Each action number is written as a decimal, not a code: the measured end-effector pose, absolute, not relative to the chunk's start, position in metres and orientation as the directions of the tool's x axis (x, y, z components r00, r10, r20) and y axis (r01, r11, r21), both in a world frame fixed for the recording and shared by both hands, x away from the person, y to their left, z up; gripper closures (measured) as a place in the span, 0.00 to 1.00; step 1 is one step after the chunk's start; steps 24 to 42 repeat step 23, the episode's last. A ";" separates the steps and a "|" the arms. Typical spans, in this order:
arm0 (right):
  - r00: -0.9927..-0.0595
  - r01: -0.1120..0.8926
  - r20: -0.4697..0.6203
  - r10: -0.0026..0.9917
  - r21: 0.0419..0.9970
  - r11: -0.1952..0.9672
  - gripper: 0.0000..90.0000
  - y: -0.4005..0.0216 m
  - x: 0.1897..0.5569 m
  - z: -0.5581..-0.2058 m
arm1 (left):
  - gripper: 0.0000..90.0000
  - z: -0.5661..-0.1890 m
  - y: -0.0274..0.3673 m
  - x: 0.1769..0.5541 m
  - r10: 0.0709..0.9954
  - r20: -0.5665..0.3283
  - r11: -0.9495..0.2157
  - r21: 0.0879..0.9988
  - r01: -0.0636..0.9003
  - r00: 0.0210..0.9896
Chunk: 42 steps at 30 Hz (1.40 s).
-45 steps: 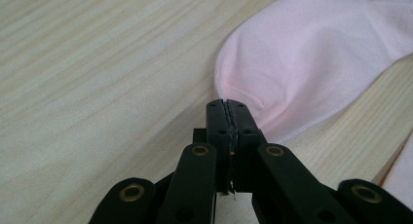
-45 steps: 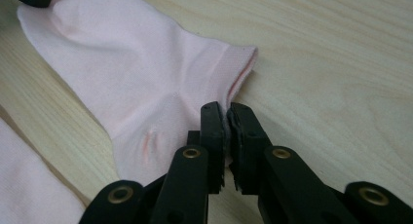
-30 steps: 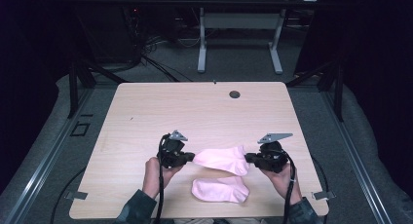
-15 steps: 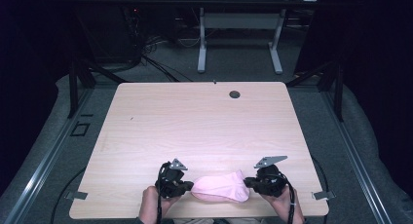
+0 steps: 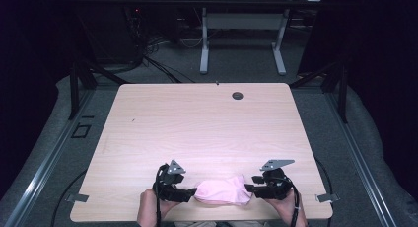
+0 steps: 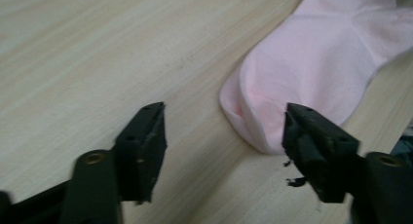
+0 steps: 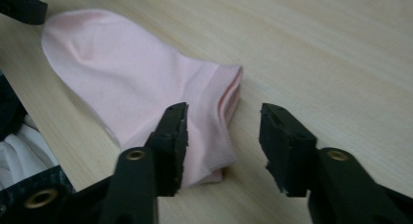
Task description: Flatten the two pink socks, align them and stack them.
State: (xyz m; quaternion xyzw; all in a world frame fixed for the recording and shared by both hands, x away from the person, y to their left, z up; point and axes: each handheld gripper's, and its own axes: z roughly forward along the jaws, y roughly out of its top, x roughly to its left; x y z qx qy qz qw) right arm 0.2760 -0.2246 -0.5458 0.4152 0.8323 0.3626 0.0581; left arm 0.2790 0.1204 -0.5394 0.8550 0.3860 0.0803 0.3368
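Both grippers have just opened: the left gripper (image 5: 190, 193) and right gripper (image 5: 250, 190) now stand with jaws apart, releasing the pink socks (image 5: 223, 191) carried nearer since a second ago. Both hands rest low at the table's (image 5: 207, 123) near edge, flanking the stacked socks.

Bright evenly lit tabletop, dark surroundings, soft blurry close-ups, faint shadows
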 end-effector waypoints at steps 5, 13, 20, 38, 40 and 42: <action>-0.624 0.616 0.156 0.766 0.701 0.359 0.24 -0.239 0.276 -0.531 | 0.15 -0.529 0.138 0.282 0.750 -0.086 -0.440 0.675 0.591 0.656; -0.518 0.611 0.084 0.851 0.733 0.299 0.06 -0.272 0.280 -0.535 | 0.00 -0.539 0.179 0.294 0.827 -0.014 -0.404 0.681 0.611 0.562; -0.419 0.660 0.079 0.905 0.711 0.243 0.00 -0.298 0.290 -0.563 | 0.00 -0.567 0.205 0.304 0.882 0.017 -0.359 0.671 0.649 0.471; -0.393 0.670 0.078 0.916 0.707 0.227 0.00 -0.307 0.293 -0.571 | 0.00 -0.577 0.212 0.307 0.894 0.027 -0.350 0.664 0.661 0.447; -0.393 0.670 0.078 0.916 0.707 0.227 0.00 -0.307 0.293 -0.571 | 0.00 -0.577 0.212 0.307 0.894 0.027 -0.350 0.664 0.661 0.447; -0.393 0.670 0.078 0.916 0.707 0.227 0.00 -0.307 0.293 -0.571 | 0.00 -0.577 0.212 0.307 0.894 0.027 -0.350 0.664 0.661 0.447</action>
